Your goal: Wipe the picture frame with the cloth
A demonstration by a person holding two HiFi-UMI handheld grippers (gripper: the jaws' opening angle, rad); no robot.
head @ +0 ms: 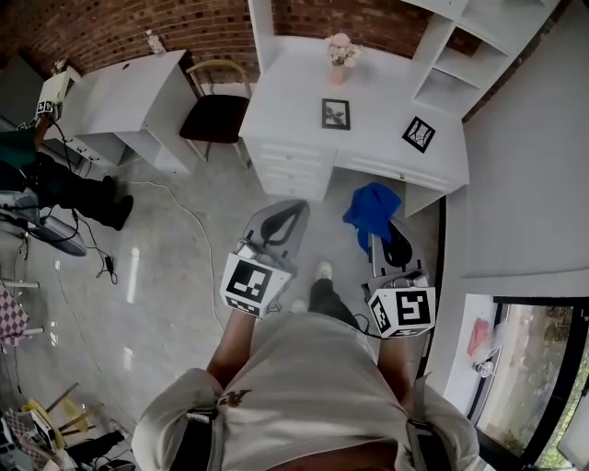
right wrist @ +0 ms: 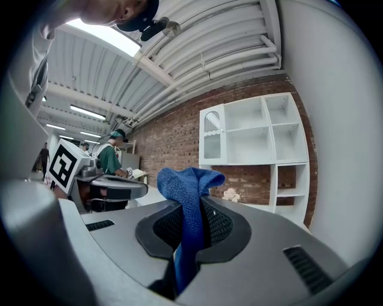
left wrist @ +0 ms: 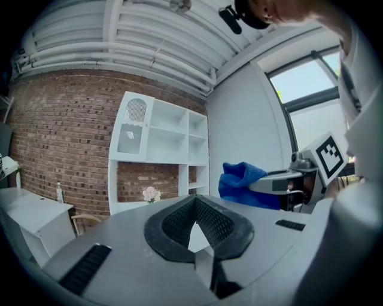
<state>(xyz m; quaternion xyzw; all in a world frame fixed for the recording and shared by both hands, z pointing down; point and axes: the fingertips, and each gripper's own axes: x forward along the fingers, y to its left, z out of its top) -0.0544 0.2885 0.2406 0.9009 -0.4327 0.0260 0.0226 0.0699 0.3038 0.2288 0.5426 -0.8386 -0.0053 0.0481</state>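
Nubbly blue cloth point(right wrist: 190, 197), glossy grey floor point(head: 166, 276), rough brick wall point(head: 138, 28), smooth white desk point(head: 294, 87).

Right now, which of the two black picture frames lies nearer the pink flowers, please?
The straight-set black picture frame, directly before the pink flowers; the tilted frame lies farther right.

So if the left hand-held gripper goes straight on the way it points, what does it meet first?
Probably the white desk, near its front edge. The left hand-held gripper aims at it and nothing shows between them. Height and depth are unclear.
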